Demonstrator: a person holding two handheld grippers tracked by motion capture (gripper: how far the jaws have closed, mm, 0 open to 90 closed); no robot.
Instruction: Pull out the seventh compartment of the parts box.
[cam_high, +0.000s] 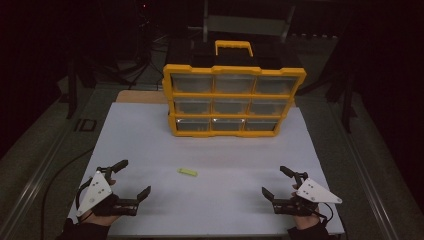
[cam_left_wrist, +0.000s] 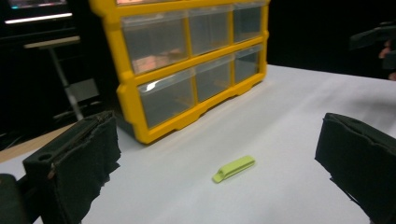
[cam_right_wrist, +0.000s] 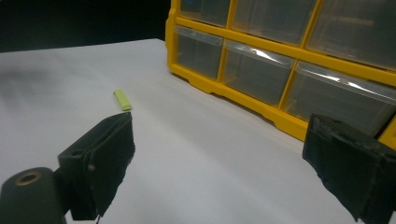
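Distance decides this one: the small lime-green clip (cam_high: 187, 172) lies flat on the white surface (cam_high: 150, 140), between the two tools and a little nearer the left tool (cam_high: 131, 181), ahead of it and off to its right. Its long axis runs roughly across the surface, side to side in the high view. The left tool rests low at the near left corner, jaws spread wide and empty, the hand (cam_high: 92, 216) behind it; in the left gripper view the clip (cam_left_wrist: 234, 168) sits between the jaws, farther out. The right tool (cam_high: 276, 182) mirrors it at the near right, also wide and empty. The yellow drawer organizer (cam_high: 231, 100) stands upright at the far side, well apart from the clip.
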